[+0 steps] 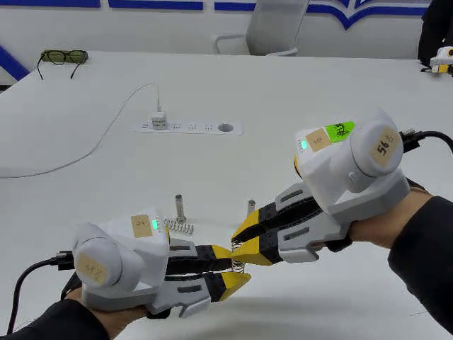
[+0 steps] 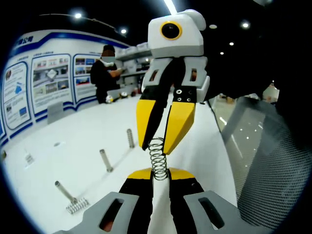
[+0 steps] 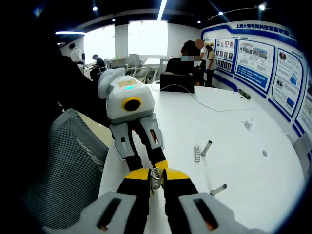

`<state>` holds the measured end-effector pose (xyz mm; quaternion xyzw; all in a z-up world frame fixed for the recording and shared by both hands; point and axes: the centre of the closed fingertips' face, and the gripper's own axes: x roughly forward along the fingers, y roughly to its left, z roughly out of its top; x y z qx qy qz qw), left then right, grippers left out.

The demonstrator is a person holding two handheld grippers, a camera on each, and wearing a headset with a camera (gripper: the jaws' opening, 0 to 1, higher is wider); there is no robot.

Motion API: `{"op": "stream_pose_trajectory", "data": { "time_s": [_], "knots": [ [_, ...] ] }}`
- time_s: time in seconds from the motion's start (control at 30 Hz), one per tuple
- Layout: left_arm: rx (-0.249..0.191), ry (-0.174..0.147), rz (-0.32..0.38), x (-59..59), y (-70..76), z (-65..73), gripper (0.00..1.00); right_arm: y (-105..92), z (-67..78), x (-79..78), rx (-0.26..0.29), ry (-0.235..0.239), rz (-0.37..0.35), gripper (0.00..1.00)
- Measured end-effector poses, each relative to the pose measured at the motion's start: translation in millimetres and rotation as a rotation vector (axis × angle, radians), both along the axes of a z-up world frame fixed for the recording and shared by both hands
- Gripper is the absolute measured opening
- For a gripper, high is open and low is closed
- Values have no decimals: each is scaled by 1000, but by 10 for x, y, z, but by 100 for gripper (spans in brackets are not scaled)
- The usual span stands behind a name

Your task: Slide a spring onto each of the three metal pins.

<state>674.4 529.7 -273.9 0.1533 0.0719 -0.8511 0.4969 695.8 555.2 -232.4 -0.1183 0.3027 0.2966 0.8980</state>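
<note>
Closest in, the left gripper and the right gripper met tip to tip just above the white table. They shared one spring. The left jaws were almost closed, pinching its lower end, and the right jaws were narrowed to a point on its upper end.

Just past them, three pins stood upright on the tabletop in a spaced row, all bare. A loose spring lay on its side just beside the foot of the nearest one.

Further out on the table, a power strip lay flat with a white plug in it, and a thin cable curved away to the left. A pair of glasses rested near the far left edge. A grey chair stood behind the table. Blue-trimmed display boards lined the wall under bright ceiling lights.
</note>
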Motion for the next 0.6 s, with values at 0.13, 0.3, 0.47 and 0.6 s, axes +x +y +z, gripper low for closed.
{"op": "stream_pose_trajectory", "data": {
  "time_s": [0.13, 0.3, 0.47, 0.6],
  "knots": [
    [-3, 5, 3, 6, -7, 5, 12, -10, 4, 2, -3, 2, -2, 11],
    [-8, 14, 9, 10, -20, 19, 13, -34, 4, 8, -8, 6, -8, 11],
    [-15, 33, 34, 62, -20, 41, 20, -79, -9, 8, -15, 12, -17, 11],
    [-15, 46, 58, 116, -4, 39, 25, -120, 7, 15, -17, 9, -29, 11]
  ]
}}
